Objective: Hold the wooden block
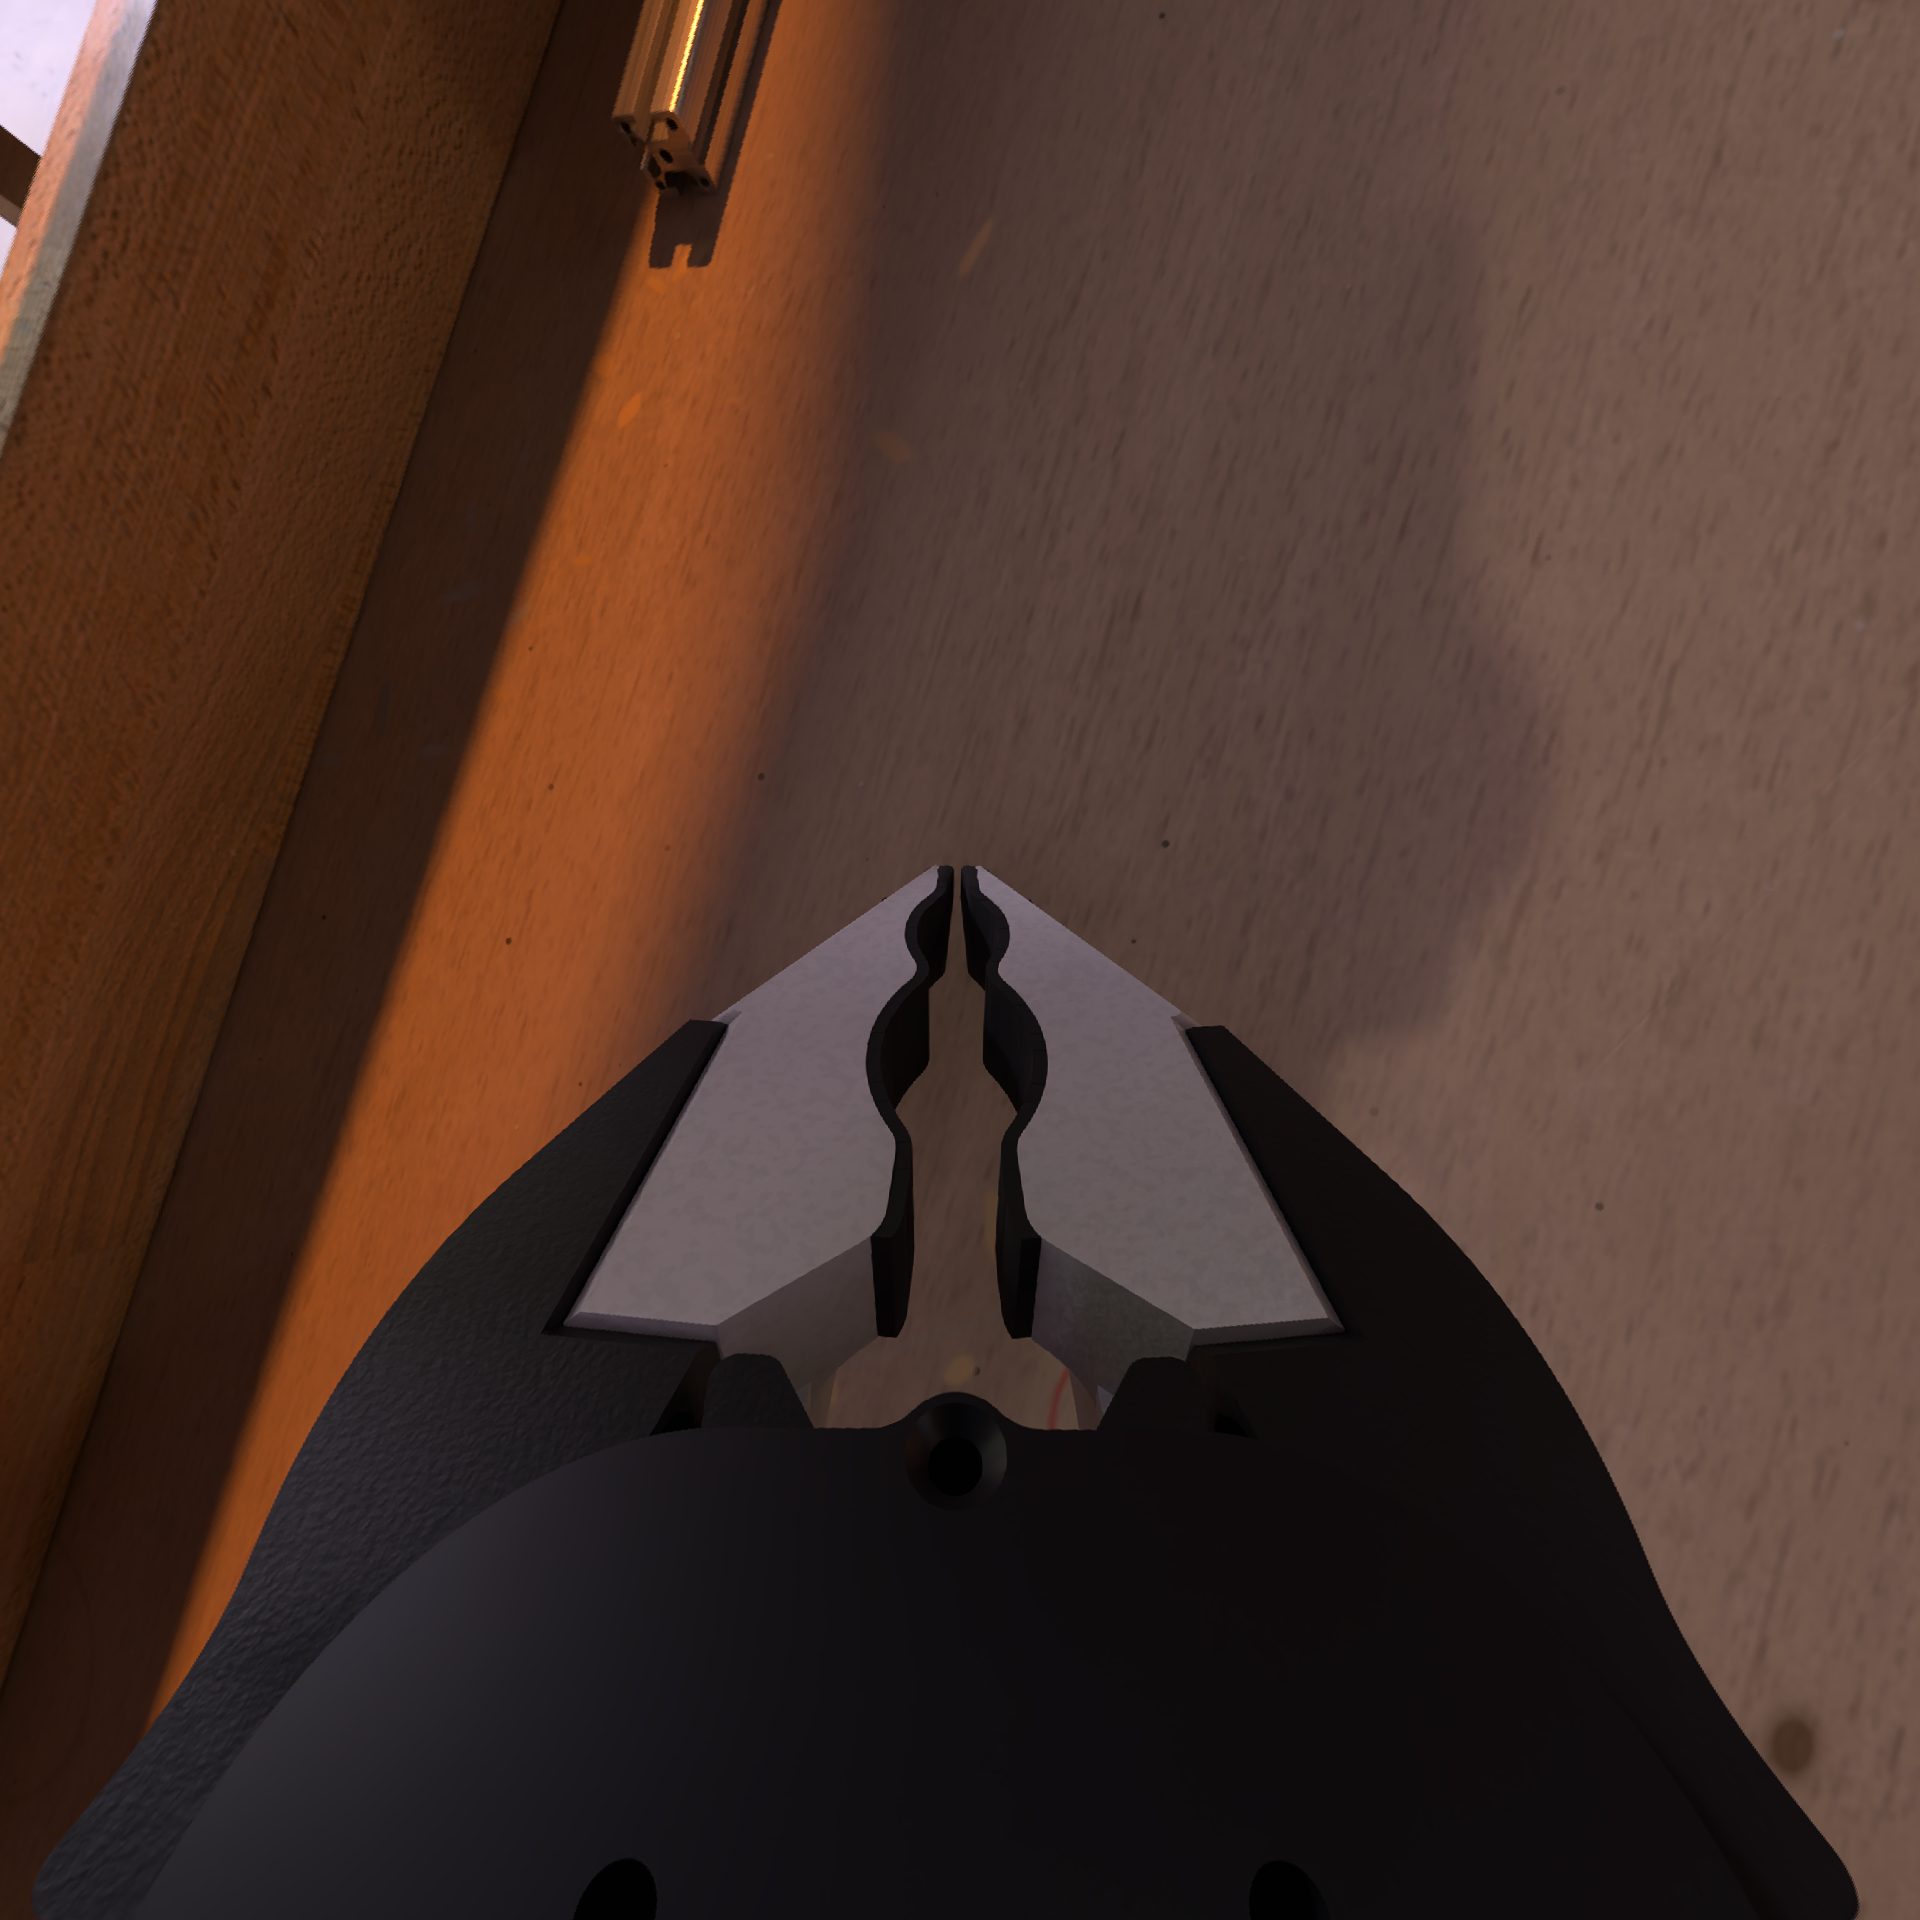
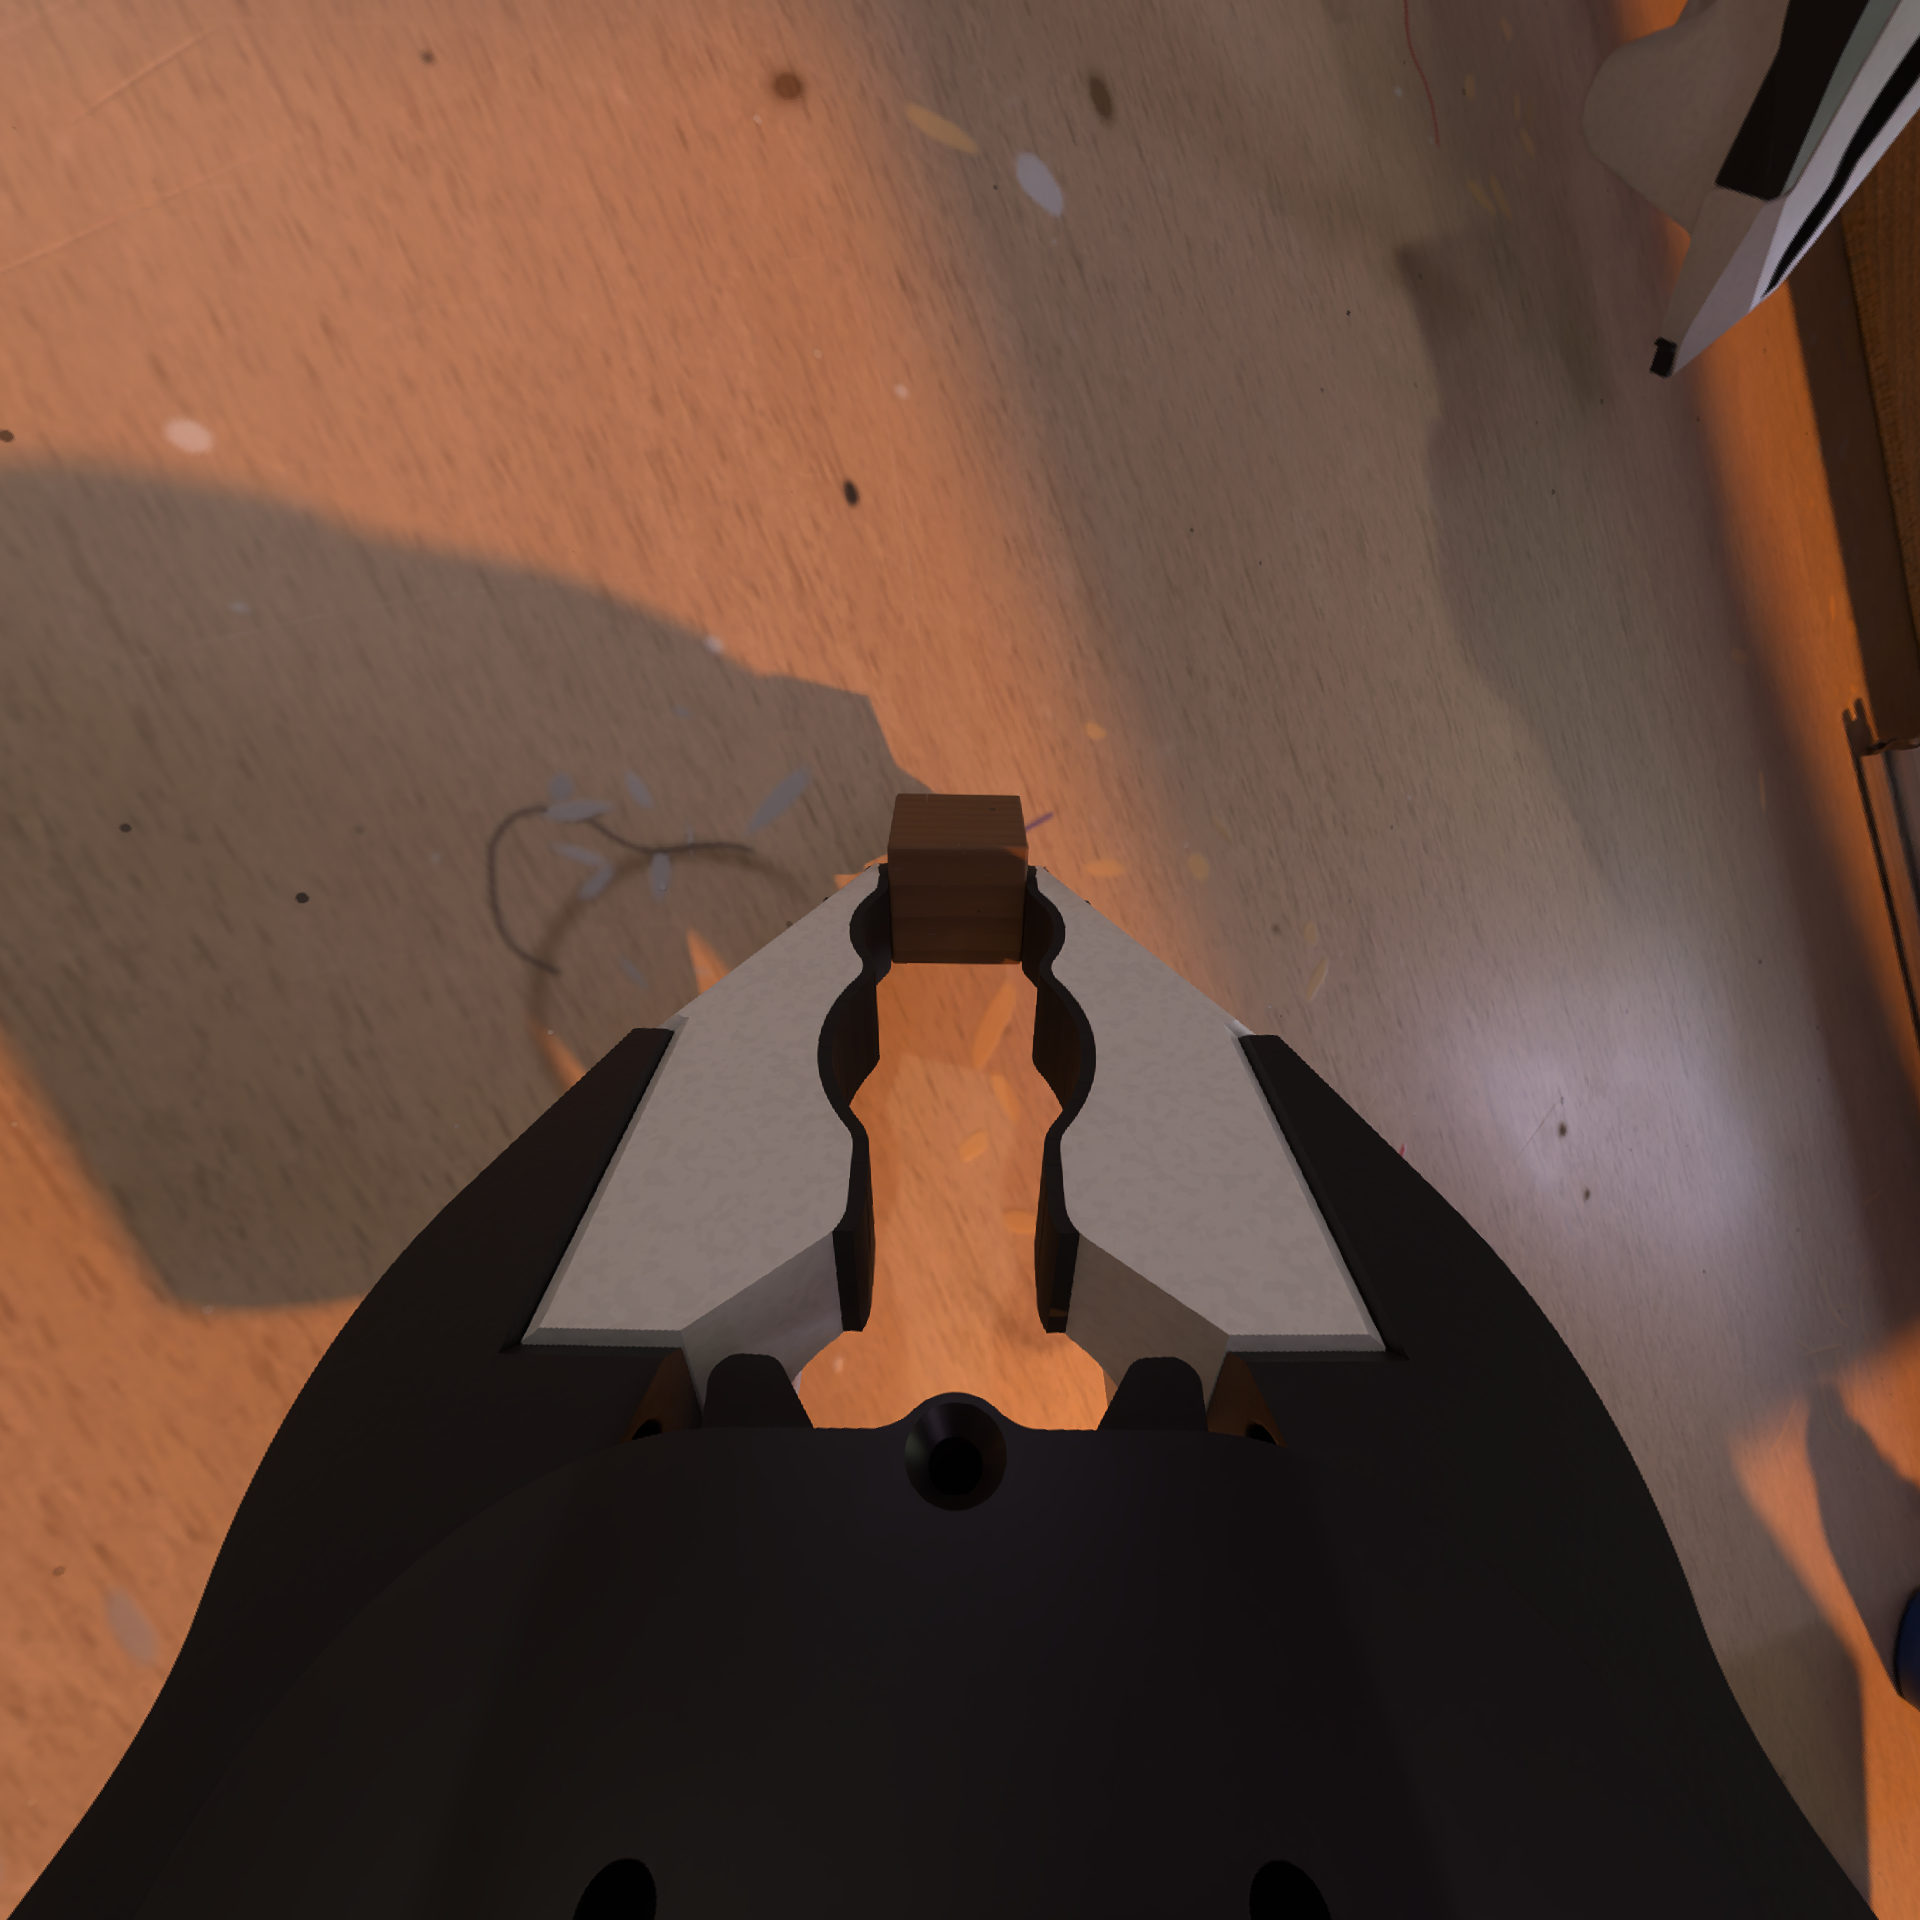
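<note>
In the right wrist view a small brown wooden block point(image 2: 954, 878) sits between the tips of my right gripper point(image 2: 956, 904). The jaws are shut on its two sides and its far half sticks out past the tips, above a wooden surface. In the left wrist view my left gripper point(image 1: 956, 881) is shut with its tips nearly touching and nothing between them. The block does not show in the left wrist view. The left gripper point(image 2: 1766, 208) also shows far off at the top right of the right wrist view.
A wooden beam point(image 1: 208, 520) runs along the left of the left wrist view, with a short metal rail point(image 1: 681, 94) beside it. In the right wrist view the stained wooden surface point(image 2: 520, 312) bears a thin dark wire point(image 2: 520, 894) and specks. A board edge point(image 2: 1870, 520) lies at the right.
</note>
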Controlling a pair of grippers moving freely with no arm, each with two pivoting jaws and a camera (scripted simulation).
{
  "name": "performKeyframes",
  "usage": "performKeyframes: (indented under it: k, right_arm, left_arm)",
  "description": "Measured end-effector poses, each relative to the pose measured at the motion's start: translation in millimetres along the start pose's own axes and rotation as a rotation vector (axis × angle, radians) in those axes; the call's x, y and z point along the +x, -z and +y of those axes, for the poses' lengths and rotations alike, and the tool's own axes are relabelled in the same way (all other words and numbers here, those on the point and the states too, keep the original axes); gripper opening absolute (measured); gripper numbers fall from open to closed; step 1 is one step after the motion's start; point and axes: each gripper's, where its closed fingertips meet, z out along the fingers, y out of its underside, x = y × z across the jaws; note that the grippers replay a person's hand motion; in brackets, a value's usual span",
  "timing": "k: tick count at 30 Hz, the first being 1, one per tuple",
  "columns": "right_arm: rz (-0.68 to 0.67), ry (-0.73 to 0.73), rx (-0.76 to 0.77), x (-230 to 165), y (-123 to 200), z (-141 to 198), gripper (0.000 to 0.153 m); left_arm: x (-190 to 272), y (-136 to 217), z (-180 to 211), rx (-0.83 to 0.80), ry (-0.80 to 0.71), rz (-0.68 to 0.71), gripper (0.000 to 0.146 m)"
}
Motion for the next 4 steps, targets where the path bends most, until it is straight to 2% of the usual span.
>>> performKeyframes:
  k: [4]
  right_arm:
    - [0.005, -0.004, -0.003, 1.2, -0.3, 0.9, 0.024]
  left_arm:
    - [-3.6, 2.4, 5.0, -0.003, 0.012, -0.009, 0.001]
